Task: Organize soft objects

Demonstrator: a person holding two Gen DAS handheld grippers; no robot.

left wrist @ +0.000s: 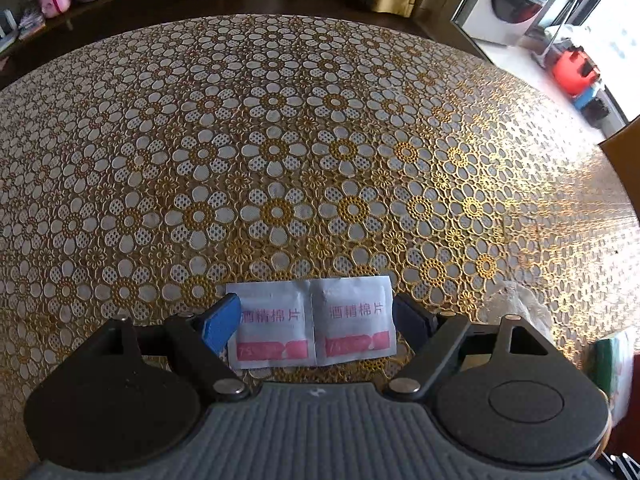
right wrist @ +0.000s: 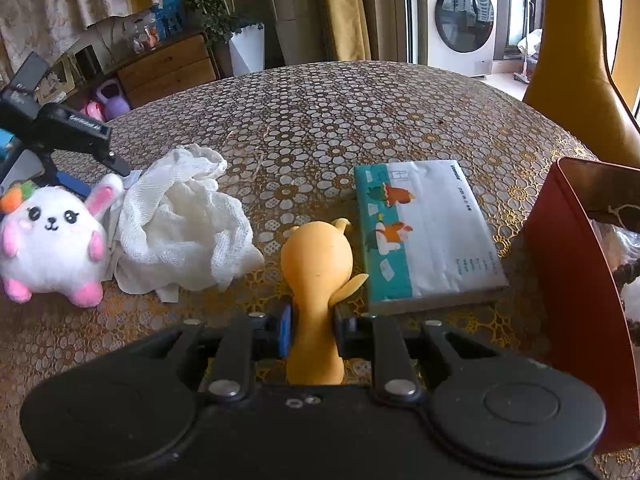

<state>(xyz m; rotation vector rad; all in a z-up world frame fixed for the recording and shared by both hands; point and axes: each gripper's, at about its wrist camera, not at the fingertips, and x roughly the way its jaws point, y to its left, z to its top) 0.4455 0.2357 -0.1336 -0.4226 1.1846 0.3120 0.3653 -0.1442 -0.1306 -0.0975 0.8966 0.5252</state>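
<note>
Jaws on the left gripper (left wrist: 316, 320) gape around flat, glossy twin wipe packets (left wrist: 312, 322) on the lacy tablecloth (left wrist: 280, 140); right gripper (right wrist: 310, 330) squeezes a smooth, rubbery orange toy (right wrist: 316, 280).

Two joined wipe packets (left wrist: 311, 320) lay between the left fingers. One yellow rubber toy (right wrist: 316, 280) sat between the right fingers. Beyond them were one plush rabbit (right wrist: 52, 240), one white cloth (right wrist: 180, 232), one tissue pack (right wrist: 428, 232) and one red box (right wrist: 580, 300).

Red box (right wrist: 576, 280) cut off right
</note>
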